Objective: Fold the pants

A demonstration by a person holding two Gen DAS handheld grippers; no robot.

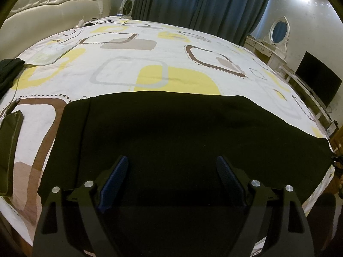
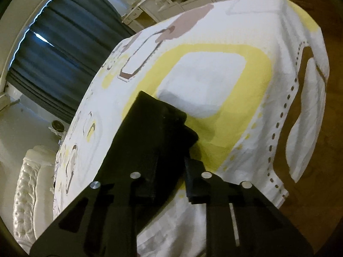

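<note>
The black pants [image 1: 171,132] lie flat across the near part of the bed, folded lengthwise, running left to right. My left gripper [image 1: 173,169] hovers just above their near middle with its blue-padded fingers [image 1: 119,173] wide apart and nothing between them. In the right wrist view the right gripper [image 2: 171,162] is closed on the end of the black pants [image 2: 154,128] and holds that end lifted above the bedspread; the left finger is hidden behind the cloth.
The bed has a white bedspread [image 1: 150,53] with yellow and brown shapes. A dark tablet [image 1: 9,150] and dark cloth [image 1: 8,72] lie at the left edge. Cables [image 1: 103,21] lie at the far end. A headboard, curtains, dresser and TV [image 1: 317,83] surround it.
</note>
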